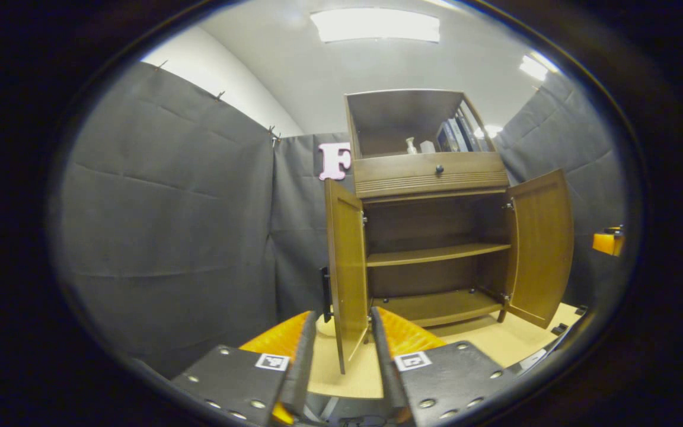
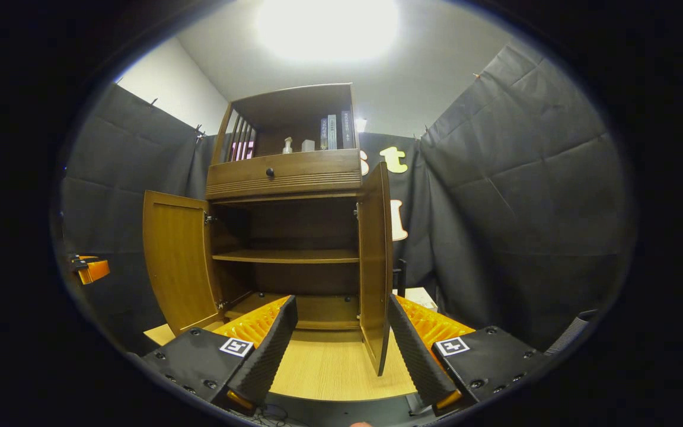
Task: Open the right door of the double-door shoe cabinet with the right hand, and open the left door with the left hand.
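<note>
Cabinet (image 2: 285, 178) of brown grained wood, standing on a pale wooden floor panel (image 2: 324, 365) with both lower doors swung out. We see the left door (image 1: 347, 267) edge-on in the left gripper view, its long axis vertical, its lower free edge lying in the gap between the fingers of the left gripper (image 1: 342, 350); these stand wide, and we cannot tell that either pad touches the wood. In the right gripper view the right door (image 2: 375, 261) stands likewise edge-on and upright, its bottom corner between the spread fingers of the right gripper (image 2: 341, 341), which grips nothing. Each door thus lies straight ahead of its own tool, near the front edge of the panel. Inside, two flat shelves (image 2: 285, 256) are bare; above them sits a ribbed drawer front with a dark round knob (image 2: 270, 172). The open top compartment holds upright books (image 2: 332, 131) and a small pump bottle (image 2: 287, 145). We judge both doors open, so any coming move is a straight withdrawal along each door's plane.
</note>
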`<state>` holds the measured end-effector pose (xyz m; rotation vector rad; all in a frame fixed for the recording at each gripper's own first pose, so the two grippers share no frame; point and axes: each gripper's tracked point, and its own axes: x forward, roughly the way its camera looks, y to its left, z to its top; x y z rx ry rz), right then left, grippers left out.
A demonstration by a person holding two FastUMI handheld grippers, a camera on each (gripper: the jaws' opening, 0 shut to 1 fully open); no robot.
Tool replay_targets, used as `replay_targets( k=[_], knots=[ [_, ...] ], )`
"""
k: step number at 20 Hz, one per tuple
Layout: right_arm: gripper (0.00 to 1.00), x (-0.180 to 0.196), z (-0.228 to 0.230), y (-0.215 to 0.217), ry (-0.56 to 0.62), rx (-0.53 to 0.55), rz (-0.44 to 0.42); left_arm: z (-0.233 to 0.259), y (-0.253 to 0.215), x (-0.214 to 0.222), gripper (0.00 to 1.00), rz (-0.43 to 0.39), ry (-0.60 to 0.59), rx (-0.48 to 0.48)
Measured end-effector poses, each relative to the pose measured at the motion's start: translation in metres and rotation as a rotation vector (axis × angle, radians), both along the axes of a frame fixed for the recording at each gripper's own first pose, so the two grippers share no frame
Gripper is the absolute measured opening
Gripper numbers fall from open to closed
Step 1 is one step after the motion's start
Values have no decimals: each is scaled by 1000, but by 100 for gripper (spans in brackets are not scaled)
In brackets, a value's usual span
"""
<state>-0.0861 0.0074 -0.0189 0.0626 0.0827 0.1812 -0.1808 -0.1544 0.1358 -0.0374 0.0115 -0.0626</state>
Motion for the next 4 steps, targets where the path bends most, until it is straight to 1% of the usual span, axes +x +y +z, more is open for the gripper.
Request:
replay_targets(
  k=[1, 2, 4],
  knots=[
    [92, 0, 1, -1, -3, -2, -1, 3, 0, 0, 58, 2, -9, 5],
    [96, 0, 2, -2, -6, -4, -1, 4, 1, -2, 58, 5, -16, 7],
    [96, -1, 2, -3, -8, -7, -1, 5, -5, -3, 58, 0, -22, -2]
  ],
)
